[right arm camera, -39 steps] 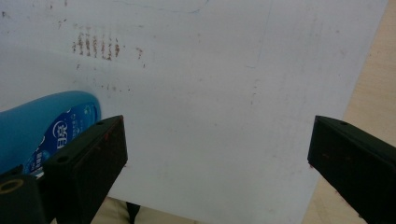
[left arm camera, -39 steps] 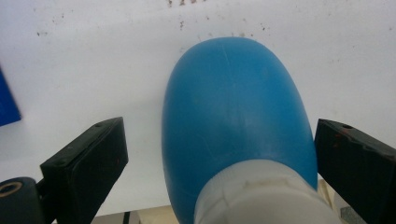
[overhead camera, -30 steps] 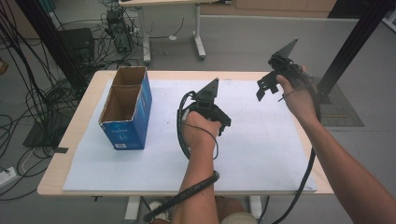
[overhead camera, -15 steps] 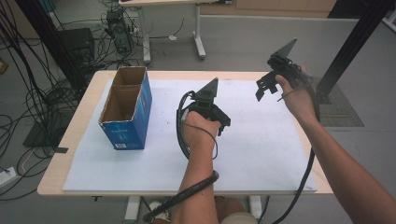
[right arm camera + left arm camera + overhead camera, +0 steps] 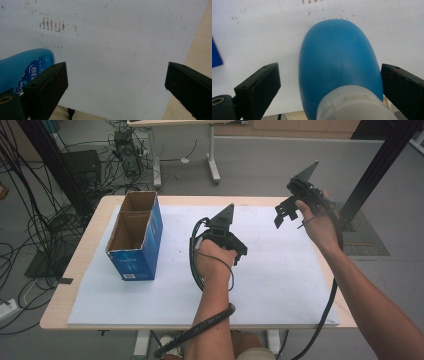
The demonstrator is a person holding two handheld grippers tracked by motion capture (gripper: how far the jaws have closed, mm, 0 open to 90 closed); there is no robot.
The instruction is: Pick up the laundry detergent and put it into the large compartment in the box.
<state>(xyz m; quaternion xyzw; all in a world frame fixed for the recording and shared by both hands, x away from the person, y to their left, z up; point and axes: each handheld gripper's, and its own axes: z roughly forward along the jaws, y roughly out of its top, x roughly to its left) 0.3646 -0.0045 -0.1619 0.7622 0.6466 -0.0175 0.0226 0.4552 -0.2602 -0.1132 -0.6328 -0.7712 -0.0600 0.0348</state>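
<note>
Left gripper (image 5: 329,82) jaws spread wide — blue bottle (image 5: 337,67) lying between them, white cap nearest, untouched by the left jaw. Right gripper (image 5: 116,82) jaws parted too, bottle beside its left jaw — white mat (image 5: 112,50) on the tabletop beyond.

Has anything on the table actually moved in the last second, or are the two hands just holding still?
Nothing visibly changed. The left gripper is low over the white mat as before, the right gripper is raised near the far right corner as before, and the blue cardboard box has not shifted.
</note>
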